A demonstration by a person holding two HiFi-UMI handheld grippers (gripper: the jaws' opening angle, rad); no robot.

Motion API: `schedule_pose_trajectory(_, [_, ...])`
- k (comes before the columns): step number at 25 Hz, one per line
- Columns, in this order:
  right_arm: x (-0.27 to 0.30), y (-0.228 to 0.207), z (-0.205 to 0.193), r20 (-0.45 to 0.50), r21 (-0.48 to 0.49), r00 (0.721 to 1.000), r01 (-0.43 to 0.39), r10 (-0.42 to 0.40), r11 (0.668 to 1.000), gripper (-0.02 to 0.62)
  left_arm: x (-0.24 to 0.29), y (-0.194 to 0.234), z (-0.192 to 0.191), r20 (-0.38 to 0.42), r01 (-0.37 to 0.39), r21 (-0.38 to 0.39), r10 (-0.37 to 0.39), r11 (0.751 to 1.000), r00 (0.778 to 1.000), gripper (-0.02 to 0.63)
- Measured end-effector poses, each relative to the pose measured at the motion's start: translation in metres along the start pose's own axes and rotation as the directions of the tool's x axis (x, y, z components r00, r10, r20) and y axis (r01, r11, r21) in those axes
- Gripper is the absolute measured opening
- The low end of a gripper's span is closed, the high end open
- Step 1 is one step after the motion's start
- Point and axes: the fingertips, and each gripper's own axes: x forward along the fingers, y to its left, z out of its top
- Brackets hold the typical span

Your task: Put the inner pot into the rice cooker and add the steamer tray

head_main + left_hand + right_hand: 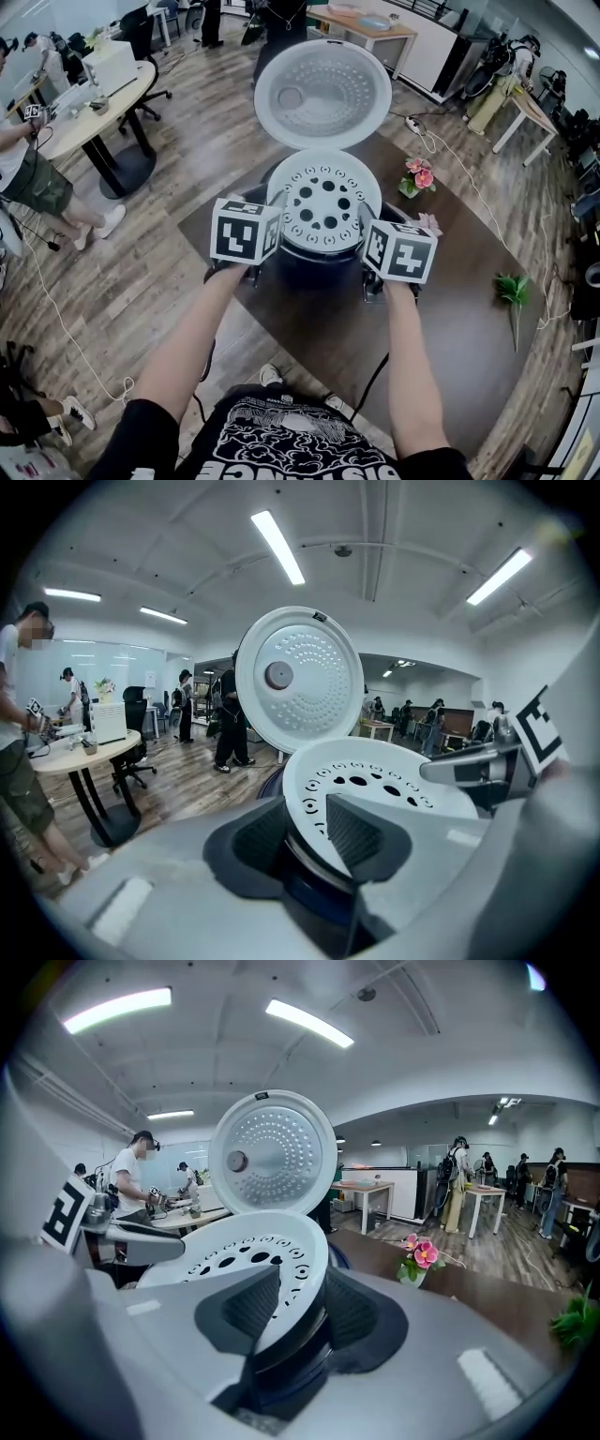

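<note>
The white perforated steamer tray (323,202) lies on top of the dark rice cooker (319,270), whose white lid (322,92) stands open behind it. A metal rim, seemingly the inner pot (291,1346), shows just under the tray. My left gripper (275,246) straddles the tray's left rim and my right gripper (371,251) its right rim. In the left gripper view the tray (375,780) passes between the jaws of the left gripper (305,838) with a gap beside the pads. The right gripper (300,1312) likewise stands loosely round the tray (234,1260). Both are open.
The cooker stands on a dark brown table (450,319). Pink flowers (417,176) lie to its right and a green sprig (513,289) near the right edge. A round table (84,117) with people around it is at far left, and a white cable (469,178) runs over the floor.
</note>
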Motion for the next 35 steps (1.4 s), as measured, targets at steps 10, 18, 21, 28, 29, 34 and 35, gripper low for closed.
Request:
schedule_pose_trajectory(10, [0.006, 0.001, -0.003, 0.003, 0.038, 1.0, -0.025, 0.025, 0.999, 0.164, 0.001, 0.001, -0.002, 0.004, -0.008, 0.009, 0.008, 1.0, 1.0, 0.13])
schedule_pose_trajectory(18, [-0.013, -0.001, 0.003, 0.044, 0.01, 0.999, -0.011, 0.011, 1.0, 0.172, -0.015, -0.014, 0.014, 0.057, -0.002, 0.022, 0.001, 1.0, 0.998, 0.13])
schedule_pose_trajectory(21, [-0.028, -0.007, 0.004, 0.061, 0.0, 0.998, -0.007, 0.007, 1.0, 0.157, -0.019, -0.03, 0.024, 0.092, 0.009, 0.043, -0.013, 0.999, 0.996, 0.13])
schedule_pose_trajectory(28, [-0.071, -0.04, 0.0, 0.081, -0.012, 0.995, 0.051, -0.05, 0.999, 0.138, -0.021, -0.085, 0.034, 0.106, 0.086, 0.101, -0.097, 0.991, 0.99, 0.13])
schedule_pose_trajectory(29, [-0.079, -0.047, -0.002, 0.085, -0.012, 0.994, 0.064, -0.062, 0.998, 0.134, -0.02, -0.095, 0.035, 0.105, 0.098, 0.112, -0.11, 0.989, 0.988, 0.129])
schedule_pose_trajectory(34, [-0.12, -0.085, -0.014, 0.102, 0.006, 0.987, 0.121, -0.121, 0.993, 0.119, -0.018, -0.144, 0.037, 0.112, 0.151, 0.15, -0.169, 0.977, 0.979, 0.129])
schedule_pose_trajectory(35, [-0.128, -0.093, -0.017, 0.104, 0.007, 0.985, 0.135, -0.135, 0.991, 0.117, -0.017, -0.154, 0.038, 0.116, 0.162, 0.159, -0.182, 0.974, 0.977, 0.129])
